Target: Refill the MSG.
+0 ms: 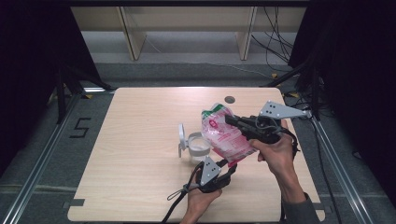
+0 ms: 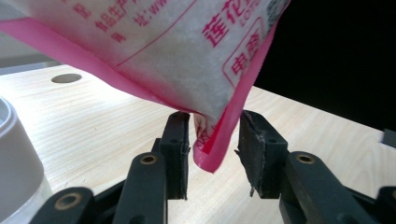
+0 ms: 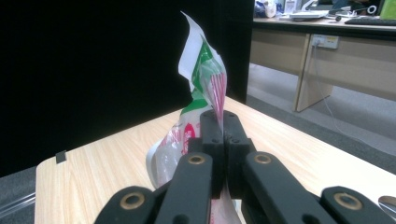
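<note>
The right gripper [image 1: 232, 120] is clamping the pink-and-white plastic bag of white granules [image 1: 225, 135] aloft at table centre, while the left gripper [image 2: 212, 144], at six o'clock of it, is standing released around its bottom corner. Judged step: pouring into the clear lidded plastic container [image 1: 195, 144] at nine o'clock; next calls for tilting the bag.

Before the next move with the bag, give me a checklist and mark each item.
1. Right gripper clamped on the bag: ok.
2. Left gripper gripping the bag's lower corner: not ok, jaws apart, corner loose between them.
3. Bag lifted off the table: ok.
4. White container open, lid up: ok.
5. Bag's top opened for pouring: cannot tell.
</note>
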### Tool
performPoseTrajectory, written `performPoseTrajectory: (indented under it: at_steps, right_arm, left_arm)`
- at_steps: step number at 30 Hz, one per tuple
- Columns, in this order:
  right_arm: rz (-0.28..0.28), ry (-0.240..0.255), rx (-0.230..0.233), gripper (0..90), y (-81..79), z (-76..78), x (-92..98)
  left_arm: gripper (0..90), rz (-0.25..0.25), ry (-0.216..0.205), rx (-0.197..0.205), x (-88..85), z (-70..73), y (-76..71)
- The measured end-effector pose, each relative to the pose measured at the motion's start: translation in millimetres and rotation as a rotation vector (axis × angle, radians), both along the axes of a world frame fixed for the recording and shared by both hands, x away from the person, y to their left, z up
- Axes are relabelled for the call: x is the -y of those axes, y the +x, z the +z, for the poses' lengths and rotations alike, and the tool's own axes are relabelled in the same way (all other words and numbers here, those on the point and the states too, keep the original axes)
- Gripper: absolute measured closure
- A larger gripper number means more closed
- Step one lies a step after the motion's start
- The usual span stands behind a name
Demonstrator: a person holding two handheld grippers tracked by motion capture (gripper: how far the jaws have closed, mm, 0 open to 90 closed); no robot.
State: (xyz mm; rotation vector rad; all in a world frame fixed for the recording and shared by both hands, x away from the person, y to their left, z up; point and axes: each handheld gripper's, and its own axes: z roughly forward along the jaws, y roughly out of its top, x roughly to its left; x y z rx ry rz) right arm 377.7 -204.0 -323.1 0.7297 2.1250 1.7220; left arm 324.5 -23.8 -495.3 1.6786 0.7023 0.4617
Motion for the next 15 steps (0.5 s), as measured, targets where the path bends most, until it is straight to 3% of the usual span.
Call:
performPoseTrajectory:
  at_steps: [2,4,10,12,14,15]
  right_arm:
    - [-0.007,0.009,0.003,90.0,0.6,-1.1,2.8]
    - [-0.028,0.012,0.003,90.0,0.1,-2.7,6.2]
    - [-0.037,0.019,0.009,90.0,-0.1,-6.5,17.2]
    - [-0.044,0.027,-0.012,90.0,-1.0,-8.5,21.2]
    - [-0.050,0.028,0.006,90.0,0.8,-11.2,25.3]
    - [-0.059,0.031,-0.024,90.0,-1.2,-12.5,26.6]
  left_arm:
    - [59.2,0.001,-0.002,0.002,-1.9,2.5,-2.3]
    - [57.0,-0.007,-0.039,-0.014,-2.3,2.7,-3.9]
    - [56.4,-0.011,-0.031,-0.017,-14.4,-0.1,-5.4]
    - [56.1,-0.009,-0.032,-0.024,-18.3,-0.6,-7.1]
    - [55.8,-0.010,-0.027,-0.024,-23.1,-0.5,-9.0]
    - [55.6,-0.006,-0.037,-0.020,-24.9,-0.8,-10.0]
